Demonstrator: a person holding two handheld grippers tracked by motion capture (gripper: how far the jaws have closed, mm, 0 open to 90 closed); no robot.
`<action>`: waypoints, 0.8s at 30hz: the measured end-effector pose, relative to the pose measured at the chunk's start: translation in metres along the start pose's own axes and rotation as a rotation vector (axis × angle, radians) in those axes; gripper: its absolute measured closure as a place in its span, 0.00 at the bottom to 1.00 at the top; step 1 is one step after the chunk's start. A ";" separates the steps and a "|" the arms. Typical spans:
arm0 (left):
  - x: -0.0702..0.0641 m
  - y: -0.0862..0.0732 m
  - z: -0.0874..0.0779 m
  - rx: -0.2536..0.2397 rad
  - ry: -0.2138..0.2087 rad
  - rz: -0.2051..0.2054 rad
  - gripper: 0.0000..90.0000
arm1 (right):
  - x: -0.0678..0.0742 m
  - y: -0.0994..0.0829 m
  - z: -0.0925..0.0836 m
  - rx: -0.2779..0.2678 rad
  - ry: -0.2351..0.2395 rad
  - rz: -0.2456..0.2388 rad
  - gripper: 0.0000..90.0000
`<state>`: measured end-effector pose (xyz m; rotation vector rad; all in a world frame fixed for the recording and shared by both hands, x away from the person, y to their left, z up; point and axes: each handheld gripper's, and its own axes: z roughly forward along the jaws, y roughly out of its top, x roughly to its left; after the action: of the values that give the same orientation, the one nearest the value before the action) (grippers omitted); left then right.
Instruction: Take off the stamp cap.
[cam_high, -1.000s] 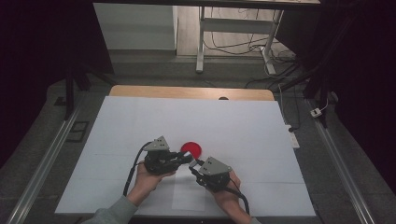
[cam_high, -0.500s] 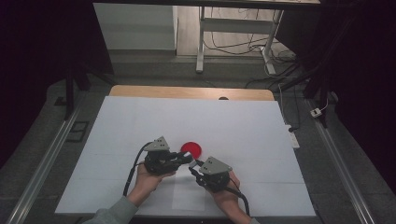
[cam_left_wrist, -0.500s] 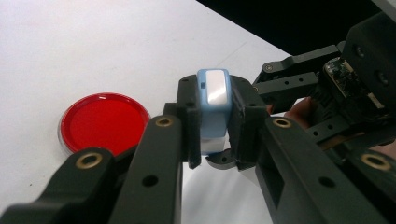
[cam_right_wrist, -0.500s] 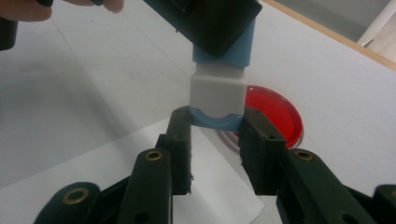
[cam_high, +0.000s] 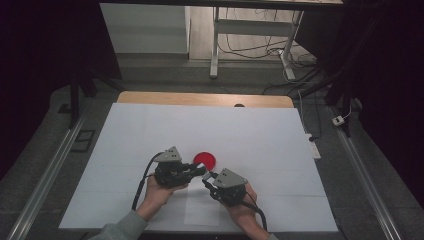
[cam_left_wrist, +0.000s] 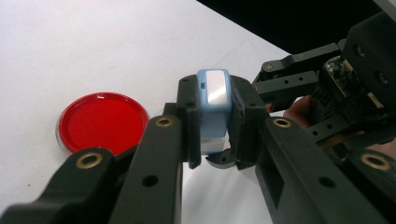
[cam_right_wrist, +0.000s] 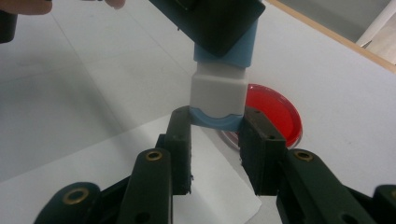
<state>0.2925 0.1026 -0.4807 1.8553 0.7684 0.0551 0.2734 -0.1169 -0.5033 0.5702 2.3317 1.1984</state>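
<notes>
Table (cam_high: 150, 130): a big white sheet covers it; a wooden edge shows at the far side. Compared with one second ago and half a second ago, nothing on it has shifted.
Hands: the left hand (cam_high: 159, 194) and the right hand (cam_high: 241, 212) come in from the near edge and stand where they stood a second ago.
Left tongs (cam_high: 202, 170): closed on the blue upper part of the small box; in the left gripper view (cam_left_wrist: 212, 135) the pads press on both of its sides. The jaws have not opened or closed further.
Right tongs (cam_high: 205, 181): closed on the low rounded blue end of the same box, seen well in the right gripper view (cam_right_wrist: 215, 128). This grip is also unchanged.
Red dish (cam_high: 204, 160): a flat round dish with a clear rim, on the sheet just on the far side of the two tongs; it lies untouched.
Small box (cam_left_wrist: 212, 107): blue and white, held in the air between the two tongs, near the middle of the table and just on the near side of the dish. A white middle part (cam_right_wrist: 218, 93) shows between the blue parts.
Meaning: I judge that the pulling apart has not begun; both grips look firm, so the next step is probably to draw the two ends away from each other.
</notes>
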 end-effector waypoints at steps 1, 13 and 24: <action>0.000 0.000 0.000 0.003 0.000 -0.001 0.85 | 0.000 0.000 0.000 0.006 0.001 -0.007 0.72; 0.002 0.001 -0.002 -0.008 -0.015 -0.016 0.85 | 0.003 -0.002 -0.001 -0.032 -0.008 0.039 0.73; 0.002 0.001 -0.002 -0.007 -0.019 -0.009 0.85 | 0.003 -0.002 -0.002 -0.025 -0.018 0.018 0.73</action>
<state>0.2936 0.1045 -0.4798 1.8432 0.7628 0.0338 0.2696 -0.1173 -0.5047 0.5926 2.2976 1.2242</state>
